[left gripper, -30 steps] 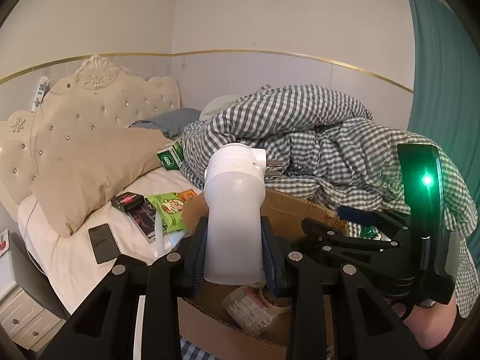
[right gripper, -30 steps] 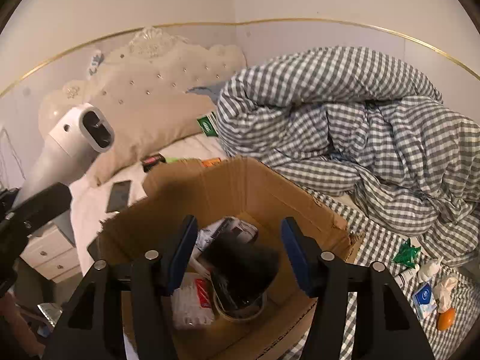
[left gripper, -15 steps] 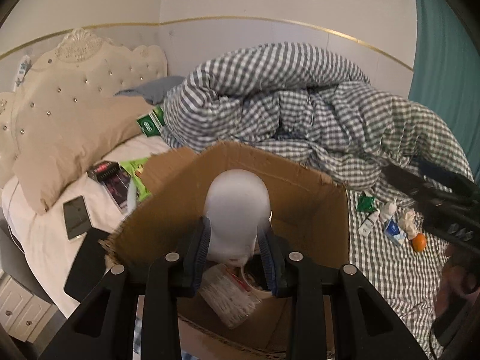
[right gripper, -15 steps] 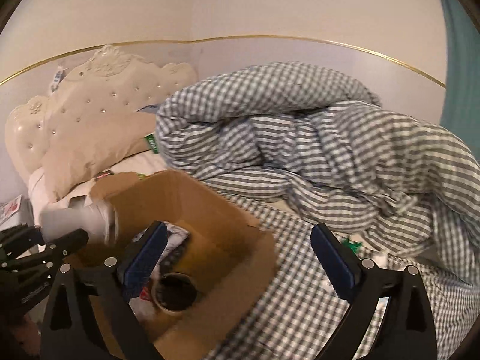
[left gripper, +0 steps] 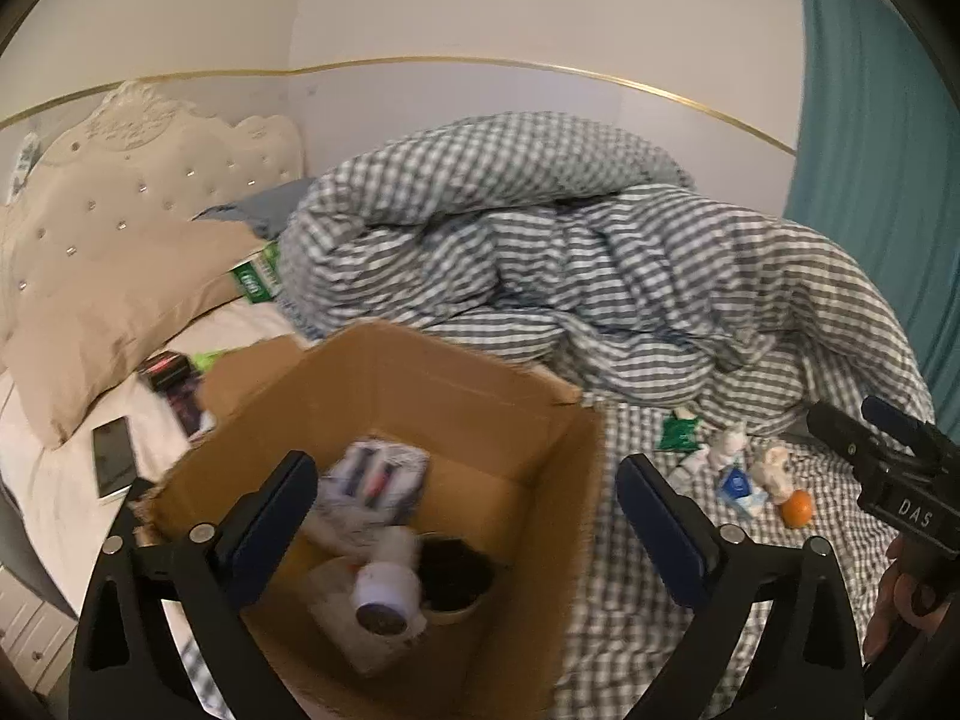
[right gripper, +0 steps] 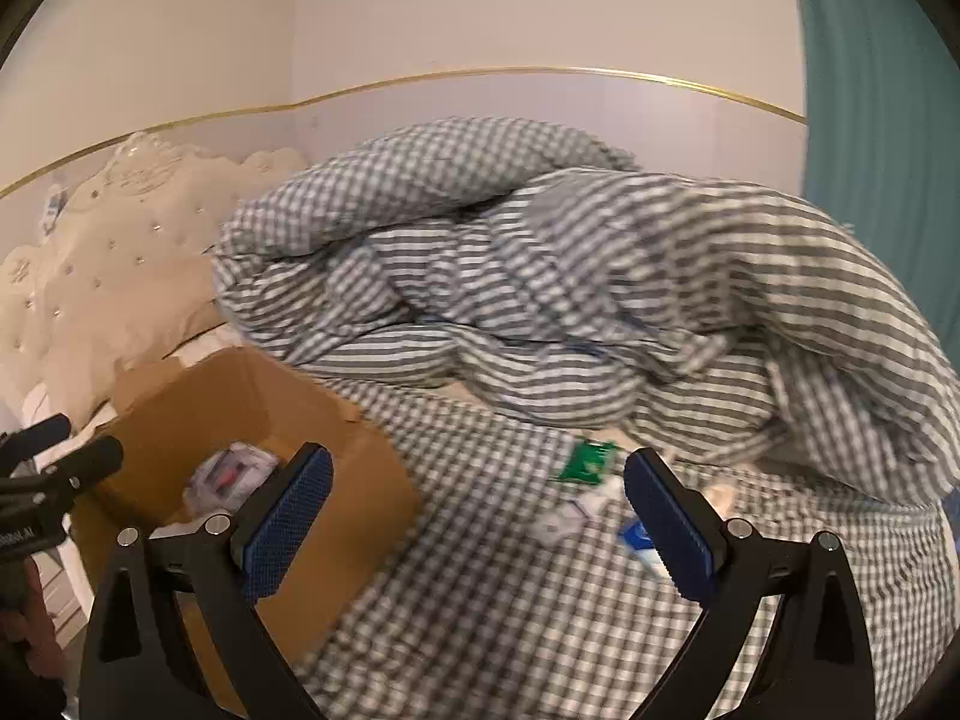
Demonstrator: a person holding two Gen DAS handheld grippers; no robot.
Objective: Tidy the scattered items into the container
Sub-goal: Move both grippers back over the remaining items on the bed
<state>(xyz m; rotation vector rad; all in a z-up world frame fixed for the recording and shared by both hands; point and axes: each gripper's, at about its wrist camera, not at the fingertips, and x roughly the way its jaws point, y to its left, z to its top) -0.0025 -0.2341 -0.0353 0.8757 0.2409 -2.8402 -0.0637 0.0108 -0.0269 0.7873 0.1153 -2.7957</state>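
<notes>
Left to right across the bed (left gripper: 66, 516). Near its left edge lie a dark phone (left gripper: 112, 463) and a black packet (left gripper: 165, 370), both flat, stiff and light; each probably wants a pinch across its short edges. Centre: the cardboard box (left gripper: 528, 420) stands open, holding a white bottle (left gripper: 387, 585) on its side, a dark-centred tape roll (left gripper: 456, 579) and a wrapped pack (left gripper: 375, 483). The left gripper (left gripper: 465, 531) hovers over the box, fingers spread wide, holding nothing. Right of the box, on the checked sheet below the heaped duvet (right gripper: 540, 276), sit a green sachet (right gripper: 585, 461), thin and limp, best nipped at a raised edge; small white tubes (left gripper: 723, 450), light and likely to roll; a blue-white carton (left gripper: 738, 487), crushable; and an orange (left gripper: 797, 508), round, smooth, taken across its middle. The right gripper (right gripper: 477, 531) hangs over this cluster, fingers wide apart, empty.
</notes>
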